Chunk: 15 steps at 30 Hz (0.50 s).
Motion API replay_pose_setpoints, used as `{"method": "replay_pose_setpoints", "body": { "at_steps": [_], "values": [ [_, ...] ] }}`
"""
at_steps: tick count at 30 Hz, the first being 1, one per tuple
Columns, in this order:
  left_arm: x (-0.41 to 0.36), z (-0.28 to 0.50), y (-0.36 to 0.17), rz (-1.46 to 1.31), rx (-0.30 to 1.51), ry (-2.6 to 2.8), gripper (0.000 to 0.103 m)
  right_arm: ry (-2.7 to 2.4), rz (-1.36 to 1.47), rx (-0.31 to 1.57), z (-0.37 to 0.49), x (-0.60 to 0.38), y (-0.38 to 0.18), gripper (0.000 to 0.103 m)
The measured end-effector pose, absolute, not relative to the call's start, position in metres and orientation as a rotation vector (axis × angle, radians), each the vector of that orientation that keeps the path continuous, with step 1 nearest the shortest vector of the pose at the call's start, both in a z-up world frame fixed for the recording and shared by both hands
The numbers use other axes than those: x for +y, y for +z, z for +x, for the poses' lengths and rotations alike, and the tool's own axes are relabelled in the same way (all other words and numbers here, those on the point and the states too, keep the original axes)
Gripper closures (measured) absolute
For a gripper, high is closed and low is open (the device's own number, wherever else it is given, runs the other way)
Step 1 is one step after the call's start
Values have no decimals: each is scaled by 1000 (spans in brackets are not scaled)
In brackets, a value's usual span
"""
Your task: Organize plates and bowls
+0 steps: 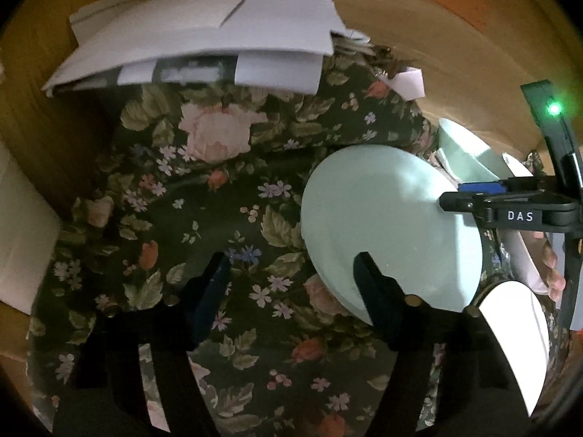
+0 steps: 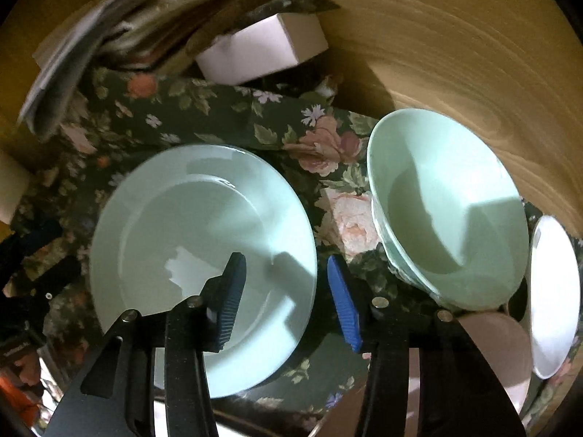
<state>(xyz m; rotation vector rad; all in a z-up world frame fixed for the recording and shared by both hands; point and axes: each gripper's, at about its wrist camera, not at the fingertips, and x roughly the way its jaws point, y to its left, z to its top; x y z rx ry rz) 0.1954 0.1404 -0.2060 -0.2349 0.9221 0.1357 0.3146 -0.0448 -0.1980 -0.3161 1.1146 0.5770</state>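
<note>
The right gripper (image 2: 288, 298) stands wide open, empty, astride the near right rim of the pale green plate (image 2: 189, 240) lying flat on the floral cloth (image 2: 204, 109); the left gripper (image 1: 291, 276), also open, is farther; the green bowl (image 2: 448, 211) sits just right.

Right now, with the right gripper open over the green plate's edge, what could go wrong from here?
1. The right gripper straddles the green plate's rim with its jaws open. A shallow bite could let the smooth plate slip.
2. The green bowl sits tilted close beside the plate. Lifting or swinging the plate may knock it.
3. The floral cloth looks rumpled, so dishes set down on it might rock.
</note>
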Motion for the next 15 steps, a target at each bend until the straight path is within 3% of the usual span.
{"method": "replay_pose_setpoints", "body": {
  "at_steps": [6, 15],
  "values": [
    [143, 188, -204, -230, 892, 111, 35, 572, -398, 1127, 306, -27, -204, 58],
    [180, 159, -209, -266, 914, 176, 38, 708, -307, 1167, 262, -9, -200, 58]
  ]
}}
